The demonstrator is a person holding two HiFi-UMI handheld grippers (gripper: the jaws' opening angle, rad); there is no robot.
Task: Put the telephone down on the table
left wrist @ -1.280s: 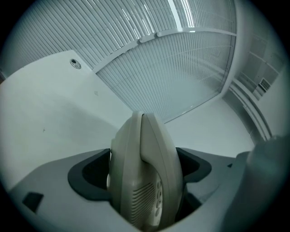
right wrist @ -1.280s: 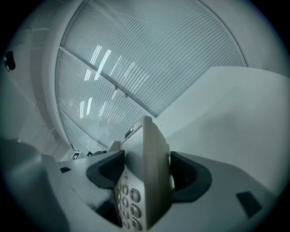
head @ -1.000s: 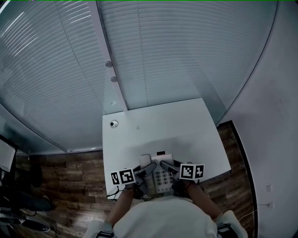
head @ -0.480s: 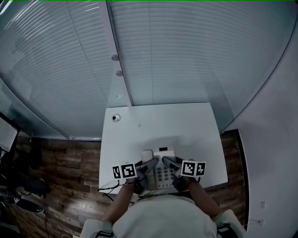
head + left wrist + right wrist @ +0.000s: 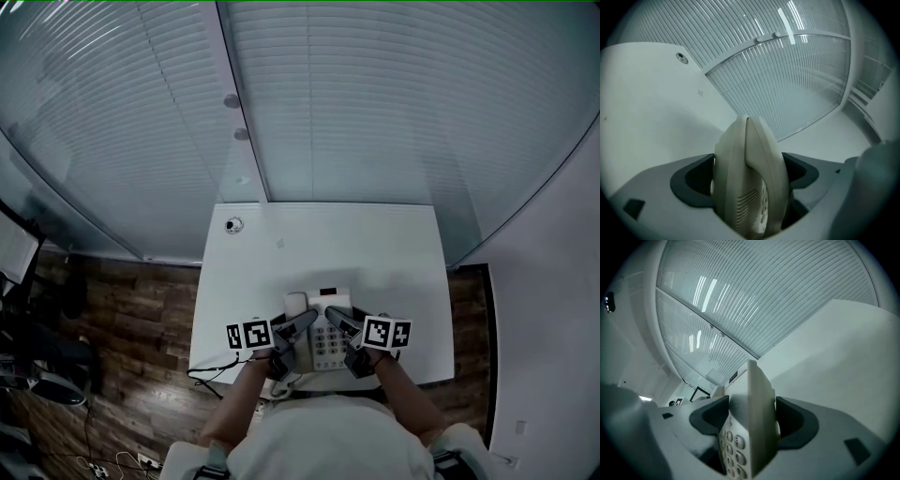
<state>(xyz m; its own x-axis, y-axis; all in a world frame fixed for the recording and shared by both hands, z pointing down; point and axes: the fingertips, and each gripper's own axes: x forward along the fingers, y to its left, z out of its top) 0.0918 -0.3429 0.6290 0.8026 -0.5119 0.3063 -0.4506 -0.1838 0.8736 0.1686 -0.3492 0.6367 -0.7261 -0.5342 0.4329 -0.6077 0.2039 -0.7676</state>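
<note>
A beige desk telephone with handset and keypad is held over the near part of the white table. My left gripper is shut on its left side, where the handset fills the gap between the jaws in the left gripper view. My right gripper is shut on its right side; the keypad edge stands between the jaws in the right gripper view. Whether the telephone touches the tabletop is hidden.
A small round fitting sits in the table's far left corner. A dark cord hangs off the near left edge. Glass walls with blinds stand behind the table; wooden floor lies to the left.
The head view has shifted, so the table sits more centred and slightly higher in the frame. Both grippers keep their hold on the telephone over the near edge.
</note>
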